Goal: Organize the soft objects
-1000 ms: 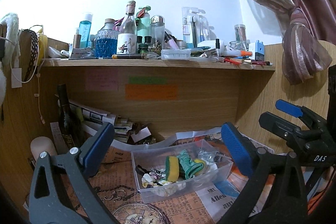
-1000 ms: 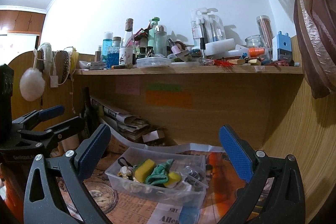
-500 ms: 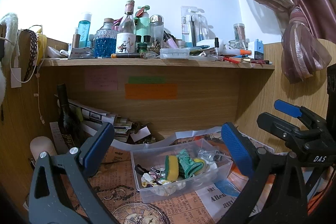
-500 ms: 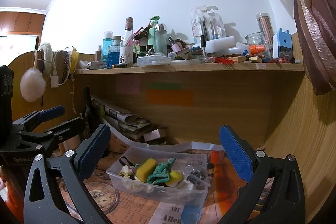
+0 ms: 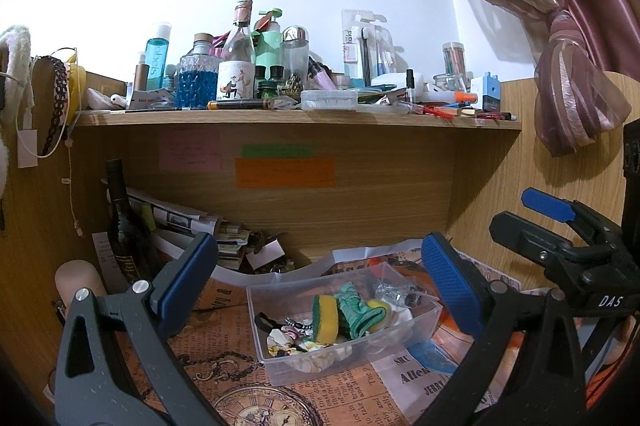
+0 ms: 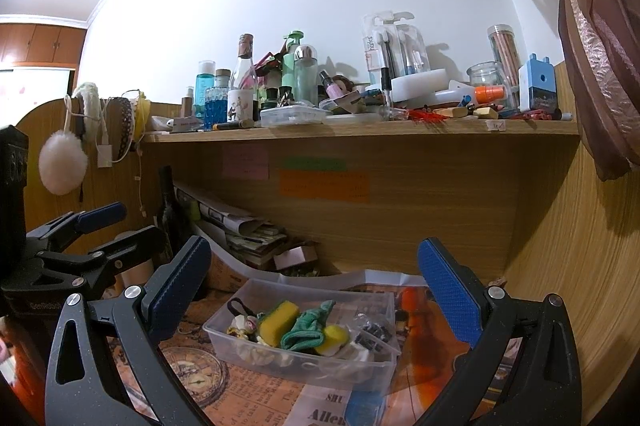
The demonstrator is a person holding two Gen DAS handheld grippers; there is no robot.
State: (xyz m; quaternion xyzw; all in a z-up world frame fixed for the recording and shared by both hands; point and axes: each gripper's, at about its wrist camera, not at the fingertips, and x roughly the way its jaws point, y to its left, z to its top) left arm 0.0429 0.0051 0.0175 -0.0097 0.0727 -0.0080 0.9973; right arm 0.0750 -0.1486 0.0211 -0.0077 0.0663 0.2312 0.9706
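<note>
A clear plastic bin (image 5: 430, 308) (image 6: 224, 340) sits on the newspaper-covered desk. In it lie a yellow-green sponge (image 5: 325, 318) (image 6: 278, 318), a rolled green cloth (image 5: 356, 312) (image 6: 306, 330), a second yellow sponge (image 6: 335, 338), a floral fabric piece (image 5: 286, 340) and a clear bag of small items (image 5: 394, 292). My left gripper (image 5: 318, 278) is open and empty, held back from the bin. My right gripper (image 6: 314, 274) is open and empty too, above and before the bin. Each gripper shows at the edge of the other's view.
A wooden shelf (image 5: 280, 116) above carries several bottles, jars and pens. Under it are stacked papers (image 5: 192, 226), a dark bottle (image 5: 120, 222) and sticky notes (image 5: 284, 172). A curtain (image 5: 572, 66) hangs at the right. Wooden walls close both sides.
Both views shift only slightly; the right wrist view has drifted a little, the bin appearing slightly lower-right. Both grippers stay open and empty.
</note>
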